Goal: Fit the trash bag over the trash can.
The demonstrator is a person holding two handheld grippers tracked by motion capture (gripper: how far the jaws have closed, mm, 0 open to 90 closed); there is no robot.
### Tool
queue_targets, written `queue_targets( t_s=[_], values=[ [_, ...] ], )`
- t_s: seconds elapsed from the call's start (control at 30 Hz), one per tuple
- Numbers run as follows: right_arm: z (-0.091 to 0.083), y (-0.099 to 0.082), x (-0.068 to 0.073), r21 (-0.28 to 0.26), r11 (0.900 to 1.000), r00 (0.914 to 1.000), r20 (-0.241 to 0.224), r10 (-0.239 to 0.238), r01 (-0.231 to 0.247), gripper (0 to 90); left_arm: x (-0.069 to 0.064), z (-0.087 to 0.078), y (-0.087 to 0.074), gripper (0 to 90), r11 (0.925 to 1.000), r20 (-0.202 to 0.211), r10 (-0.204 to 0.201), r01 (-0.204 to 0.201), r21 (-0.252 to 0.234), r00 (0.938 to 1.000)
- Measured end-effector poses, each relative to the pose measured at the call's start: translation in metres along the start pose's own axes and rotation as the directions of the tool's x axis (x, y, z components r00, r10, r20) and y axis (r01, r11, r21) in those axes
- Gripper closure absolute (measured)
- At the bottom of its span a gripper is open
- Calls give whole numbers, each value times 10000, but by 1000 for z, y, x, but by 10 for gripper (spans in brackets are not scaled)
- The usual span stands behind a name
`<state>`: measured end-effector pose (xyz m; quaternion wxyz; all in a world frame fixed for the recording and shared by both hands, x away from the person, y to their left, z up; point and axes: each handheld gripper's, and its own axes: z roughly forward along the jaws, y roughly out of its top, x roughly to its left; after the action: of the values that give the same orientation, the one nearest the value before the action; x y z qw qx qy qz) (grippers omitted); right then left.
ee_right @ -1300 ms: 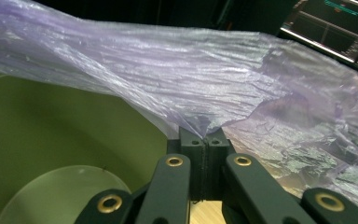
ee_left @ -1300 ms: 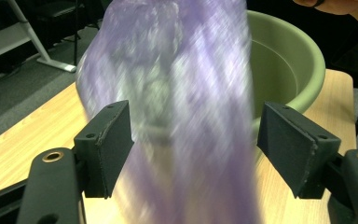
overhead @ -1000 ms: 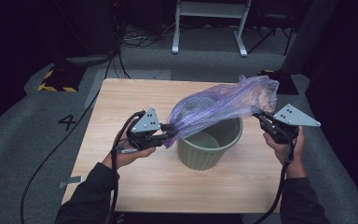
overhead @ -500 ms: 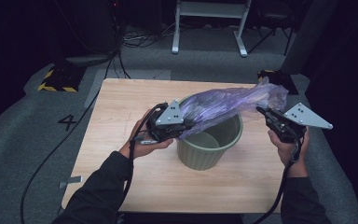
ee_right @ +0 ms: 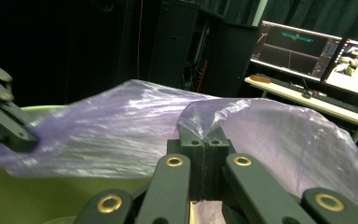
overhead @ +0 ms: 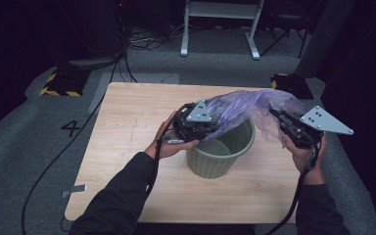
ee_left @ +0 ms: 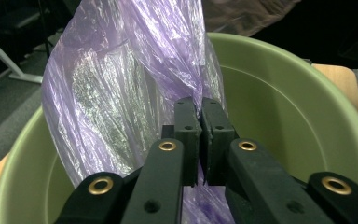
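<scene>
Purple plastic bag [overhead: 247,107] stretched between 2 grippers above a green bin [overhead: 220,149], on a wooden desk [overhead: 127,127]. Left gripper [overhead: 210,128], held over the bin's near-left rim, fingers having just been closing, now clamped tight on a gathered fold of the bag [ee_left: 135,84]; fold pinched between the 2 fingers [ee_left: 186,126], film fanning up and left over the bin's mouth [ee_left: 303,116]. Right gripper [overhead: 280,117] held off the bin's right side, above the desk edge, fingers [ee_right: 191,144] shut on another bunch of the bag [ee_right: 270,135], film puckered just above the tips. Seen in the right gripper view: left gripper [ee_right: 25,140] at far left, bag sheet spanning across to it, bin rim [ee_right: 9,186] below. Bag hanging in the air, lower edge dipping toward the bin opening.
</scene>
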<state>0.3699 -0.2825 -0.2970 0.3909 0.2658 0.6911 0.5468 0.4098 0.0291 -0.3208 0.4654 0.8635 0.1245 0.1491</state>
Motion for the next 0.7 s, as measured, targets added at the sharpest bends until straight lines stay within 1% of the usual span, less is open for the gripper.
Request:
queue_targets(
  t_s=[0.03,0.1,0.13,0.2,0.23,0.27,0.3,0.33,0.37,0.4,0.43,0.47,0.5,0.57,0.6,0.63,0.67,0.7],
  values=[
    [0,1,1,-9,10000,9999,-117,-12,12,900,0,3,-1,827,9999,-23,5,-5,171,10000],
    [0,1,2,26,10000,9998,-191,-38,38,900,0,4,-2,812,9998,-22,-26,26,204,10000],
    [3,-1,6,163,9997,9993,-332,-182,187,900,1,3,-4,762,9998,-28,-128,129,167,9999],
    [4,-1,7,202,9995,9990,-373,-228,236,900,1,2,-6,751,9998,12,-169,169,82,9999],
    [6,-3,10,289,9990,9981,-532,-311,327,900,2,-2,-8,675,9996,47,-294,294,-27,9996],
    [6,-3,10,289,9990,9981,-532,-311,327,900,2,-2,-8,611,9996,47,-294,294,-27,9996],
    [8,-5,13,361,9987,9967,-740,-333,361,900,2,-7,-10,558,9990,-30,-437,437,-124,9990],
    [9,-6,15,400,9983,9957,-850,-378,413,900,2,-7,-10,513,9990,-30,-437,437,-124,9990],
    [9,-6,15,400,9983,9957,-850,-378,413,900,2,-8,-11,513,9985,-23,-514,514,-189,9987],
    [11,-7,18,486,9973,9939,-977,-508,557,900,1,-11,-13,417,9978,26,-610,611,-273,9981],
    [11,-7,18,486,9973,9939,-977,-508,557,900,1,-13,-15,417,9973,84,-664,666,-319,9978],
    [13,-7,22,553,9959,9917,-1116,-646,711,900,2,-17,-18,365,9958,92,-804,808,-434,9967],
    [13,-7,22,553,9959,9917,-1116,-646,711,900,2,-17,-18,362,9958,92,-804,808,-434,9967],
    [14,-7,27,575,9942,9899,-1147,-839,909,900,3,-20,-24,355,9953,171,-889,895,-382,9959],
    [13,-7,28,584,9935,9897,-1107,-906,974,900,3,-20,-24,373,9953,171,-889,895,-382,9959],
    [12,-7,28,607,9930,9900,-1041,-949,1016,900,4,-21,-26,414,9956,203,-862,868,-348,9961],
    [12,-7,28,607,9930,9900,-1041,-949,1016,900,4,-21,-28,442,9965,87,-789,791,-259,9968],
    [8,-9,27,611,9928,9904,-992,-963,1027,900,4,-21,-31,510,9974,-53,-708,708,-136,9975]
  ],
)
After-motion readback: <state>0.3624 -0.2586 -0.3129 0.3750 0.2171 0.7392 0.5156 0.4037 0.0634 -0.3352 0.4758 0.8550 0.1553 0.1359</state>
